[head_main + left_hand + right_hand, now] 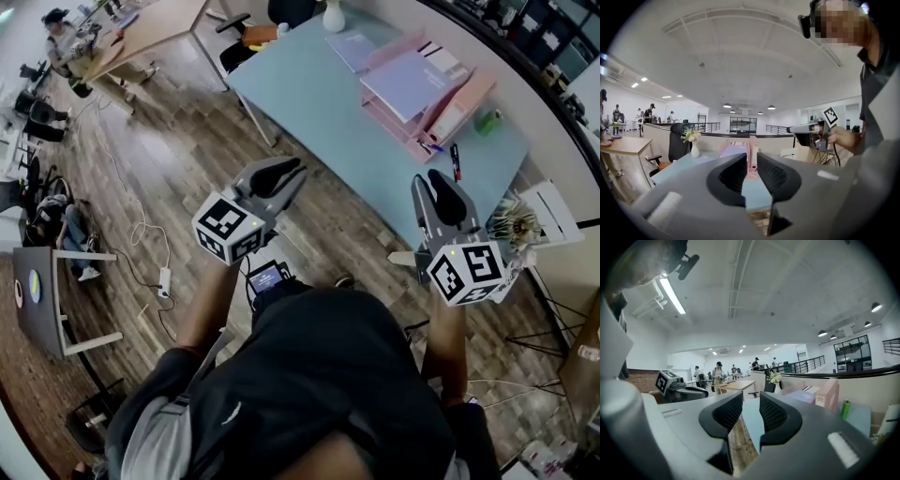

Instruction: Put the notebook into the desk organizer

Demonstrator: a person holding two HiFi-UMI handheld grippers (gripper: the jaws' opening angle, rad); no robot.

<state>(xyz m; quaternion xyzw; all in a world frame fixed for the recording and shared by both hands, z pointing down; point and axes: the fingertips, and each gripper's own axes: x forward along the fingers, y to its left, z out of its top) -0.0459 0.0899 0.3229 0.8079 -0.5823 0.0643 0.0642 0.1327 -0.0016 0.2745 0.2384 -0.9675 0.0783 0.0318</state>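
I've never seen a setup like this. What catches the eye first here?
Two hand-held tools with black-and-white marker cubes stand out: the left gripper and right gripper, both empty, in the middle of the head view. Ahead of them a pink desk organizer sits on a pale blue table, a lavender notebook lying flat beyond it.

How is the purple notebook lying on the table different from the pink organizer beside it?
The notebook is pale purple; the organizer is pink. The notebook lies flat and thin; the organizer stands taller, with walls and slots. The notebook is bare on top; the organizer already holds things. Both sit on the same light blue table.
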